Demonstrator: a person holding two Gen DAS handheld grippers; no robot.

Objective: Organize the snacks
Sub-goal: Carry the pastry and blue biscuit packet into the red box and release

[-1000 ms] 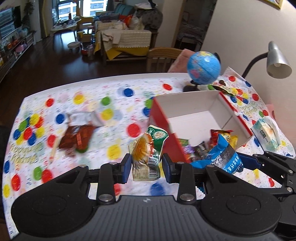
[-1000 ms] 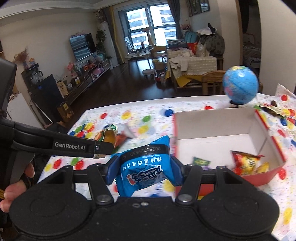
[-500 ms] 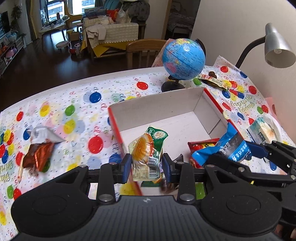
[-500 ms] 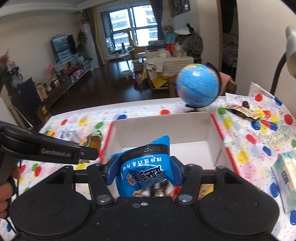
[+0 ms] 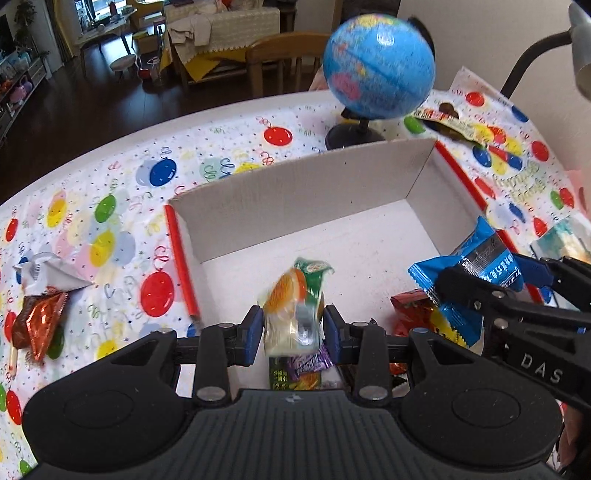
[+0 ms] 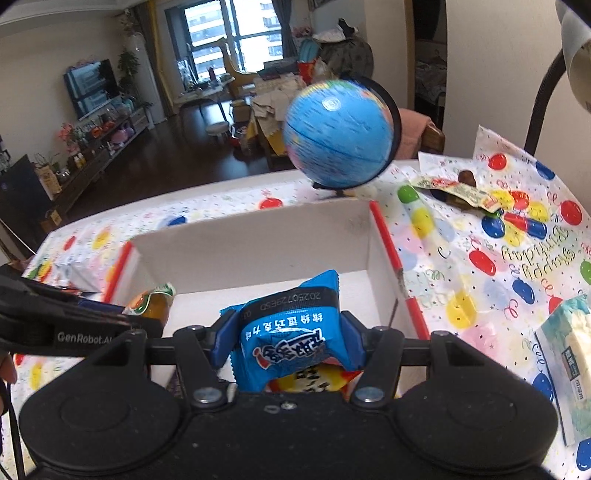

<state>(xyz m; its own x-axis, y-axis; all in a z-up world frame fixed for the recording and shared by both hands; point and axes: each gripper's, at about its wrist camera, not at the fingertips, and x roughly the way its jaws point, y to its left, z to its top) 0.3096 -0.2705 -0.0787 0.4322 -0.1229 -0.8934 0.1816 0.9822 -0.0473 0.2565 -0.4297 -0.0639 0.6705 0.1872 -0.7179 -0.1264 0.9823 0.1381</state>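
Left gripper (image 5: 293, 328) clamped on orange-green packet (image 5: 295, 310), right gripper (image 6: 288, 338) clamped on blue packet (image 6: 288, 325), both over red-edged box (image 5: 314, 188), globe (image 5: 378, 66) upper right behind it, foil snack (image 5: 40, 323) far left.

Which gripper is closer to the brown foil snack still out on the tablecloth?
Left. The left gripper hangs over the box's near-left corner, nearest the brown foil snack; the right gripper sits farther right over the box.

— What is that big blue ball?
— A globe (image 6: 338, 138) on a black stand, at the far side of the table.
— And the spots?
— Balloons on the tablecloth (image 5: 221, 162).
— What is behind?
— A wooden chair (image 5: 280, 61), a TV (image 6: 90, 90), a window (image 6: 236, 27). A lamp (image 6: 574, 64) is on the right.
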